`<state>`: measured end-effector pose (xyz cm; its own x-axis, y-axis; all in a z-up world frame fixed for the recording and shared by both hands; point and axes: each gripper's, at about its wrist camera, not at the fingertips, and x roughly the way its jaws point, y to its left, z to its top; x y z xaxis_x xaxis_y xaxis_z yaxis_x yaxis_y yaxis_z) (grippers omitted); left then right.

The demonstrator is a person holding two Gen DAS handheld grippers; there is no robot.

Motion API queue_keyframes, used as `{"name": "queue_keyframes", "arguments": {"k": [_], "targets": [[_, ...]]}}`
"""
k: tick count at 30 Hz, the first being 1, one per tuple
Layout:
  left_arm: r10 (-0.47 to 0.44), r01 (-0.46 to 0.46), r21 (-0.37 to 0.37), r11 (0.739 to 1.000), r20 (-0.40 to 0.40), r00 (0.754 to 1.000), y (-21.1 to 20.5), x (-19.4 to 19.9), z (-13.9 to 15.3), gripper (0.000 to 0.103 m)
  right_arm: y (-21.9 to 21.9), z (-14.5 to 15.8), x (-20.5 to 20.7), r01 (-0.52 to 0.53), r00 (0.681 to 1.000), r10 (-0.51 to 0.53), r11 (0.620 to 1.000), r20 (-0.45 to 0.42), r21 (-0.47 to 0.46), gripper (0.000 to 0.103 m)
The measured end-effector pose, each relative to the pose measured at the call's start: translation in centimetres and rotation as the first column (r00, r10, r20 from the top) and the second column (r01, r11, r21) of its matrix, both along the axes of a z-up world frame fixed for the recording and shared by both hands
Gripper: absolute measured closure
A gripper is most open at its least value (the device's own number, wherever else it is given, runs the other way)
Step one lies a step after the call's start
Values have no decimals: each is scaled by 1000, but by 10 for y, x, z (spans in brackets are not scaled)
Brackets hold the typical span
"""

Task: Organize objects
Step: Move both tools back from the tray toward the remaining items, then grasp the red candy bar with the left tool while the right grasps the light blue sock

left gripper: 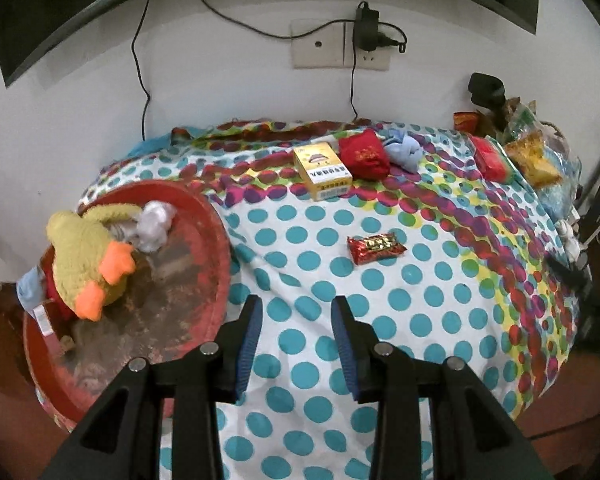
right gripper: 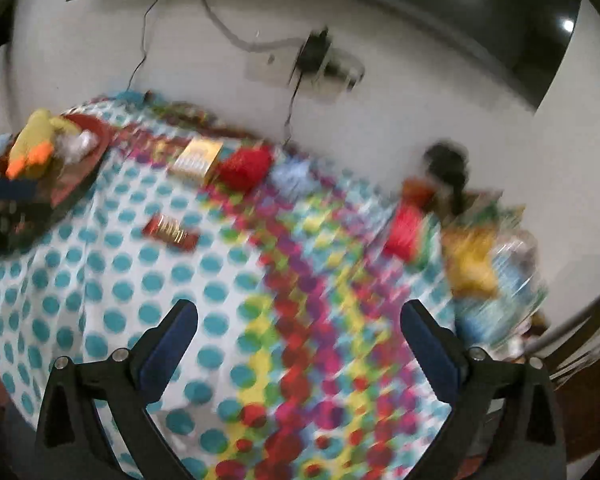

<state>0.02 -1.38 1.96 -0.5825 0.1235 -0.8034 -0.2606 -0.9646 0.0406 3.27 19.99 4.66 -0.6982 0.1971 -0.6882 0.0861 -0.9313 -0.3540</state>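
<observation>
A red round tray (left gripper: 204,216) at the left holds a yellow plush duck (left gripper: 84,256) and a crumpled white wad (left gripper: 152,226). On the dotted cloth lie a red candy packet (left gripper: 376,248), a yellow box (left gripper: 324,170), a red pouch (left gripper: 364,154) and a light blue cloth (left gripper: 406,152). My left gripper (left gripper: 296,320) is open and empty, low over the cloth beside the tray. My right gripper (right gripper: 298,324) is wide open and empty above the cloth; its view is blurred and shows the candy packet (right gripper: 170,232), box (right gripper: 198,158), pouch (right gripper: 246,166) and tray (right gripper: 94,126).
A red packet (left gripper: 492,158), snack bags (left gripper: 534,160) and a black device (left gripper: 486,90) crowd the far right. A wall socket with a plugged charger (left gripper: 366,30) and cables sits behind. The table drops off at the right edge (left gripper: 568,320).
</observation>
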Motion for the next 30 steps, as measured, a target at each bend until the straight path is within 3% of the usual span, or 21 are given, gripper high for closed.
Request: {"name": "queue_keyframes", "arguments": {"k": [3,4,6,7,10,14,16,22,30], "targets": [[5,-5,-20,1000,-16,1000,-2,-7,5,67,-2,16,-10,-32,998,36,997,-43,72,0],[-5,5,-29,1000,-12,1000,-1,-13,6,67,4,7,-16,-44,999,44,997,-6,59,0],[-30,30,-41,999,-5,1000,2,-23,5,67,24,-33,-40,-32,975,30,999,219,6,2],[-47,47,-56,997,0,999,7,-30,3,67,31,-43,-45,-25,969,28,1000,246,-15,2],[-95,97,-58,994,35,995,20,-51,-5,67,46,-49,-57,-1,980,7,999,198,-33,1],[-192,196,-41,980,88,977,41,-77,-20,67,57,-34,-66,-36,993,57,979,104,-200,0],[-299,305,-39,952,114,948,58,-87,-30,67,60,-34,-72,-35,993,59,972,101,-232,0],[-498,516,-94,851,168,851,94,-105,-55,67,60,-42,-86,-38,996,61,956,70,-290,0],[-633,673,-107,732,259,730,113,-107,-64,67,67,-51,-89,-36,994,72,923,80,-384,0]]}}
